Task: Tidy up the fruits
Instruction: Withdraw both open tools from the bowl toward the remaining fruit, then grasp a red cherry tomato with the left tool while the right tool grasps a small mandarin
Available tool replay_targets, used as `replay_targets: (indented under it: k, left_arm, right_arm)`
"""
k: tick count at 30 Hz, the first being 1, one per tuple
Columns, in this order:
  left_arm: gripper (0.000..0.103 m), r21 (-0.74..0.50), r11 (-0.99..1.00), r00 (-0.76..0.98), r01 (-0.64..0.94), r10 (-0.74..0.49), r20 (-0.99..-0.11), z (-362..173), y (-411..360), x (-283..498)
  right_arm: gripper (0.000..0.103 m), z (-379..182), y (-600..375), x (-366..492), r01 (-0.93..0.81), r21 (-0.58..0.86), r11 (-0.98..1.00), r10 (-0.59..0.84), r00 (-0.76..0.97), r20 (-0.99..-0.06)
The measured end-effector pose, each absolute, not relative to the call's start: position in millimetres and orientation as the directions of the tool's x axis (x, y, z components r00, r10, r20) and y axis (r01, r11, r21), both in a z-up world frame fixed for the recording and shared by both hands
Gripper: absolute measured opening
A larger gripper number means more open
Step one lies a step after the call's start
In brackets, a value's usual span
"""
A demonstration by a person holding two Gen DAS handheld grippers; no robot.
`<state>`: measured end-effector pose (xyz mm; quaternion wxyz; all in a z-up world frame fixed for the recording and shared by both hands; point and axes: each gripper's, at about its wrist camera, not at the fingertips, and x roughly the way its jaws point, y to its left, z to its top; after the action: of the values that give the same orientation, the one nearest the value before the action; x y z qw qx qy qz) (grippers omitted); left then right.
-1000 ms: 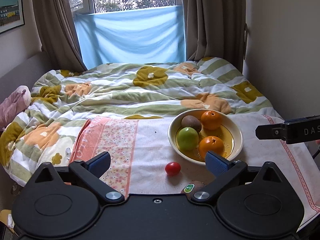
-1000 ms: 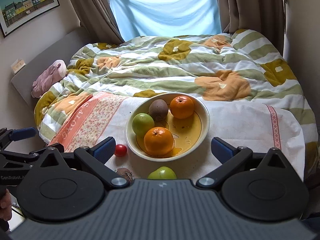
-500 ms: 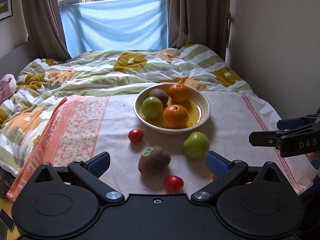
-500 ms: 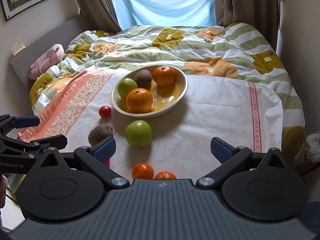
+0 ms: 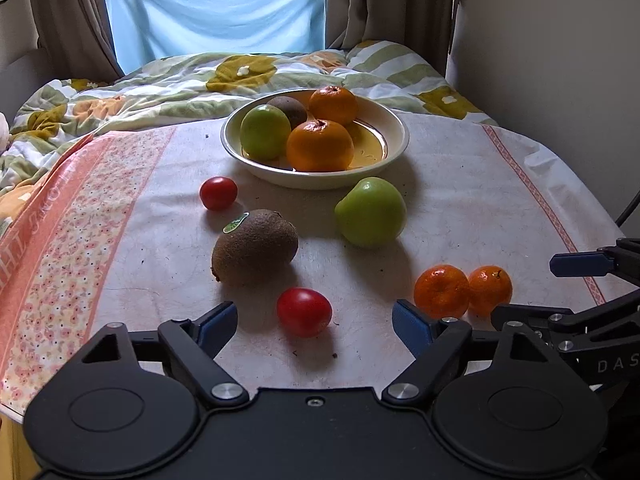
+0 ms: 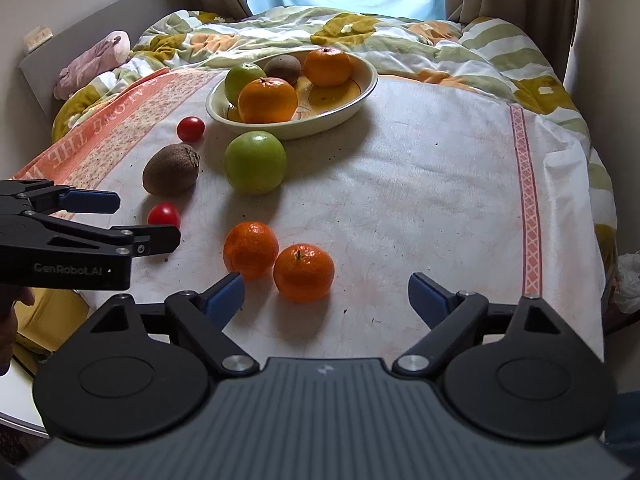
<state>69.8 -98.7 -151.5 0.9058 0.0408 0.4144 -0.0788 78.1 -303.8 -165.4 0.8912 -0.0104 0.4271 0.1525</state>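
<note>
Bed (image 6: 400,36), under a rumpled flower-print duvet (image 5: 160,84), filling the far half of both views below a curtained window.

Surface cloth (image 5: 460,200), white with a pink floral band (image 5: 80,220) along the left edge and a narrow red-patterned stripe (image 6: 524,168) toward the right; laid over the near surface, carrying all loose fruit.

Left claw (image 5: 316,324), released, jaws spread wide and holding nothing, low over the near edge of the cloth; near cherry tomato lying between and just ahead of its tips.

Right claw (image 6: 326,294), released, likewise spread and holding nothing; the two loose mandarins just ahead of its left fingertip.

Bowl (image 5: 400,132), cream with a yellow centre, at the far middle of the cloth. Contents: one green apple (image 5: 265,132), two oranges (image 5: 320,146) (image 5: 334,104), one kiwi (image 5: 288,110) at the back.

Loose green apple (image 5: 370,212), just in front of the bowl.

Loose kiwi (image 5: 255,246), stickered, left of that apple and apart from it.

Two mandarins (image 5: 441,291) (image 5: 490,290), side by side and touching, near right of the cloth.

Near cherry tomato (image 5: 304,312), in front of the kiwi.

Far cherry tomato (image 5: 218,193), left of the bowl, apart from it.
</note>
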Motion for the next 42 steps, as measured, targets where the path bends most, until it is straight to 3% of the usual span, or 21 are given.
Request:
replay_targets:
  k: [3,7,17,37,42]
  left_arm:
    - [0.075,0.012,0.988,0.642,0.154,-0.091,-0.761,-159,-99,75]
    - [0.071,0.017,0.987,0.642,0.157,-0.089,-0.761,-167,-102,80]
    - [0.037,0.038,0.985,0.637,0.168,-0.079,-0.767,-175,-105,85]
    - [0.036,0.033,0.981,0.633,0.193,-0.099,-0.768,-167,-104,78]
    - [0.036,0.030,0.980,0.637,0.195,-0.103,-0.764,-164,-102,77]
  right_arm:
    - [0.097,-171,-303,79,-0.283,0.112,0.953,0.263,0.584,-0.768]
    - [0.096,-175,-303,81,-0.285,0.117,0.951,0.268,0.578,-0.770]
    - [0.087,-182,-301,81,-0.293,0.122,0.948,0.275,0.566,-0.777]
    - [0.066,-183,-293,89,-0.311,0.112,0.944,0.282,0.580,-0.764]
    - [0.065,-183,-291,91,-0.325,0.103,0.940,0.286,0.589,-0.756]
